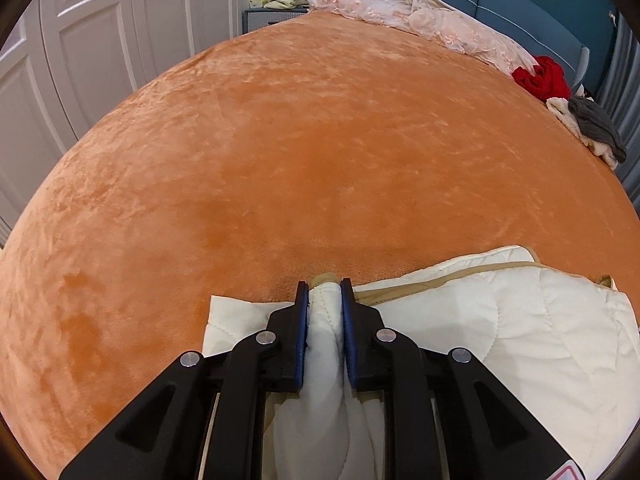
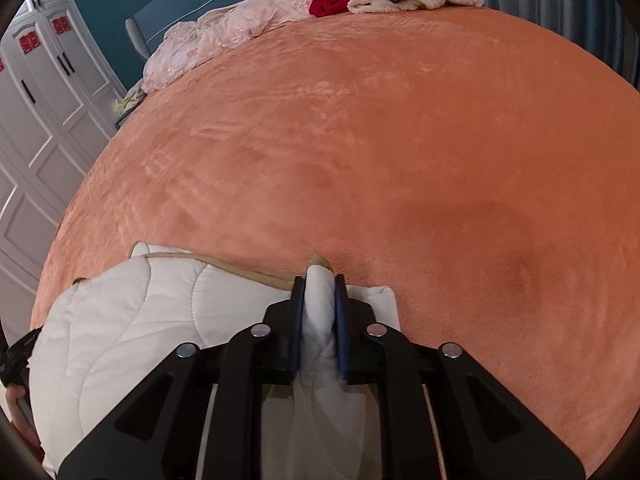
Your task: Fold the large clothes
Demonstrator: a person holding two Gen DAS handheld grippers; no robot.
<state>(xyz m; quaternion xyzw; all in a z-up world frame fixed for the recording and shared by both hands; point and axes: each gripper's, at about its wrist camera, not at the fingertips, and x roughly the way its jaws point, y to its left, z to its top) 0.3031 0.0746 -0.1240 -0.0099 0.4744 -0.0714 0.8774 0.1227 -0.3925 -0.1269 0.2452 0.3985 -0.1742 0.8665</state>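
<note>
A white quilted garment point(image 1: 500, 320) lies bunched at the near edge of an orange bed point(image 1: 300, 160), each end pinched tight by the left claw point(image 1: 324, 292) and right claw point(image 2: 319, 286).

My bed point(image 1: 280, 152) wears an orange plush cover. On it at six o'clock lies the white quilt point(image 1: 500, 320). Along the far edge, from twelve to two o'clock, lie a pink lace spread point(image 1: 420, 16), red garment point(image 1: 540, 76) and grey knit point(image 1: 596, 124) on cream cloth point(image 1: 568, 120).
</note>
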